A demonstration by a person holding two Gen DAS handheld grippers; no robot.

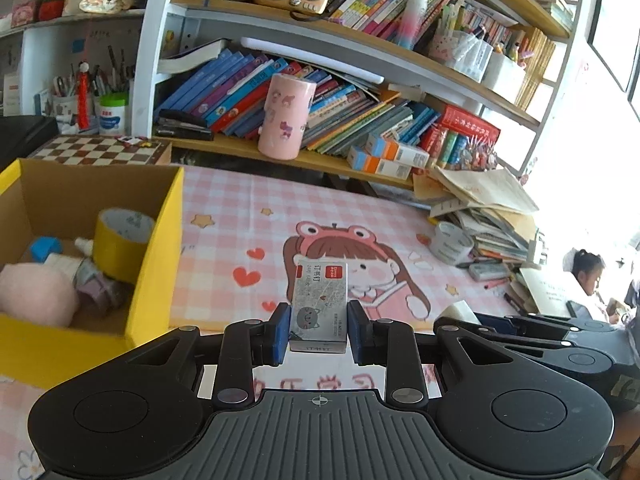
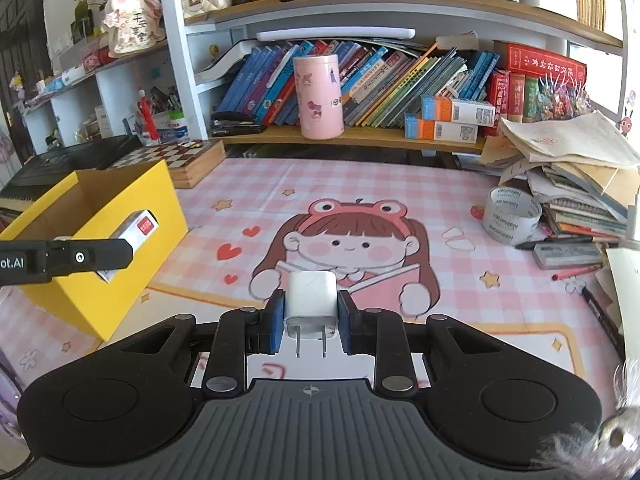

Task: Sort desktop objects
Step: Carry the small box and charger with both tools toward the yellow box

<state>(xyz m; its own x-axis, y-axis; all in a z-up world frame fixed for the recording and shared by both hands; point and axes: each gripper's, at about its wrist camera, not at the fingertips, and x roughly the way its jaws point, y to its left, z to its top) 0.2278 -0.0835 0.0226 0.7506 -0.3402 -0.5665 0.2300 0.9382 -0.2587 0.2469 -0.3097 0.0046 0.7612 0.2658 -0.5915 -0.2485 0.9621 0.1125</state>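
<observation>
The left tongs (image 1: 319,330) are pinching a small box of staples (image 1: 319,304) between their blue pads; the box stands upright, with a red label near its top and a little cat drawing on its grey face. In the right wrist view the same box is seen in front of the yellow cardboard box (image 2: 132,240), close to its upper edge and above the desk (image 2: 400,208). The right tongs (image 2: 311,322) are pinching a white charger plug (image 2: 311,300), and its two metal pins point back toward the camera. The desk is covered with a pink checked mat that shows a cartoon girl in a frog hat. The yellow cardboard box stands at the left side of the desk, and inside it lie a roll of yellow tape (image 1: 122,240), a pink fluffy thing (image 1: 36,294) and a small blue object (image 1: 44,248). A roll of clear tape (image 2: 510,214) stands on the mat at the right, just beside a pile of books and papers (image 2: 576,176). A pink cylinder tin (image 2: 319,96) stands on the lower shelf behind the desk.
</observation>
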